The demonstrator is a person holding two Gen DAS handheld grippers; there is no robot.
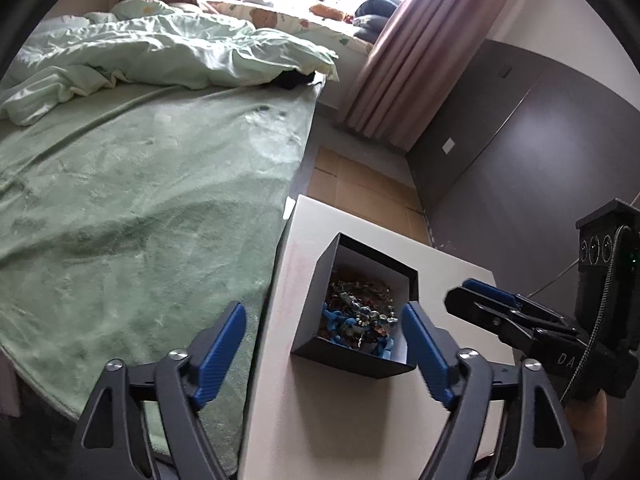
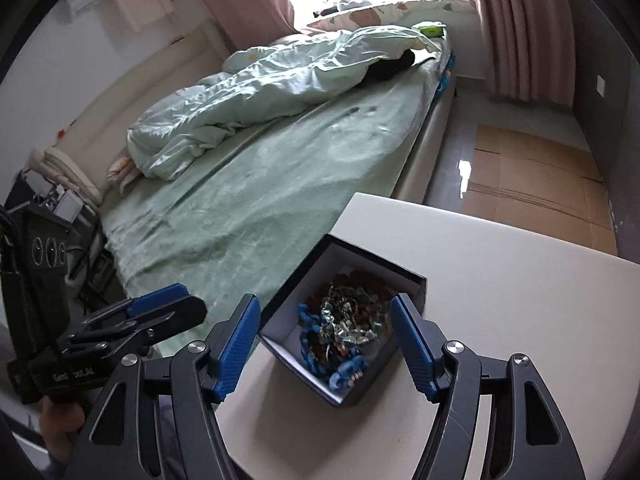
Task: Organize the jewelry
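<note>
Black box point(image 1: 354, 354) sits open on the white tabletop point(image 1: 448, 276) just right of the green bed point(image 1: 140, 200), with the tangled jewelry point(image 1: 358, 312) heaped inside. Left tongs point(image 1: 322, 344) and right tongs point(image 2: 324, 338) both spread wide, gripping nothing, each poised near and above the box.

Left claw point(image 1: 320, 344) and right claw point(image 2: 324, 340) both gape empty, angled downward.
</note>
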